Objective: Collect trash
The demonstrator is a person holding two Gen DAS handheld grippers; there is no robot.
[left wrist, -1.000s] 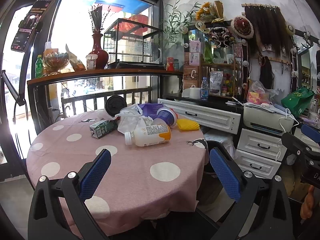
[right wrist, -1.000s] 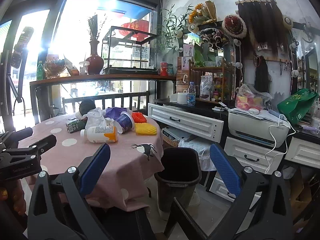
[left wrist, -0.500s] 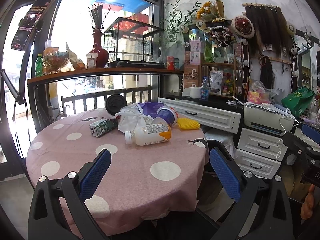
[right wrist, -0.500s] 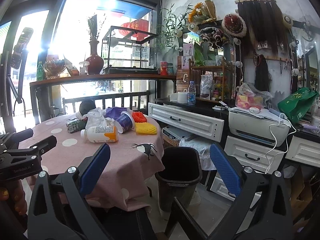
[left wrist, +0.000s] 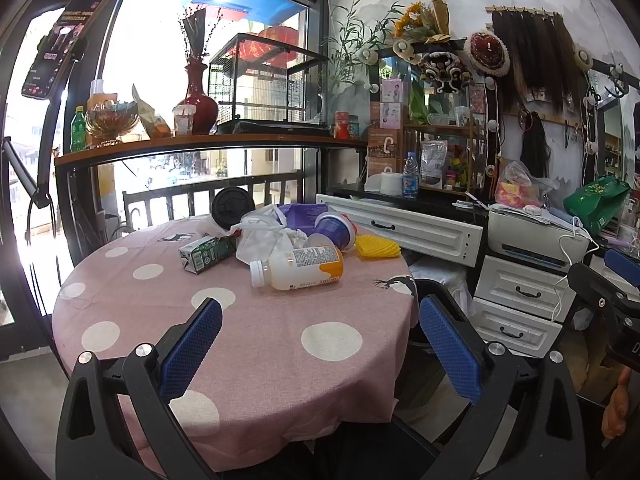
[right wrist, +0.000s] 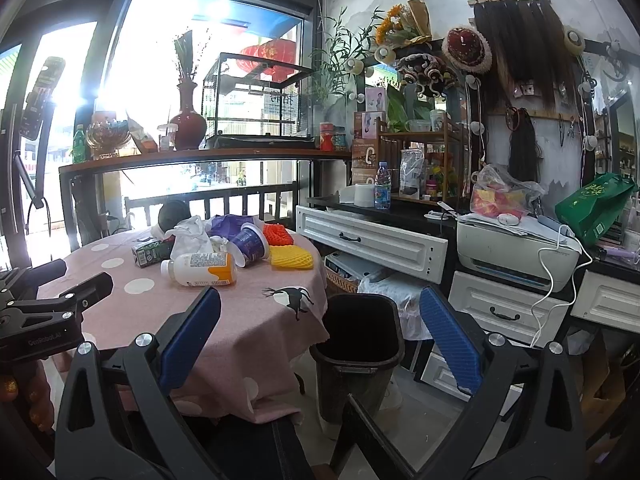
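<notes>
Both the left gripper and the right gripper hover with jaws spread wide and empty. Beyond them, the trash sits heaped mid-tabletop: a toppled plastic bottle nearest, likely light and stiff but slick, best pinched across its body. The bin stands just beside the table. Nothing has visibly moved since a second ago.
</notes>
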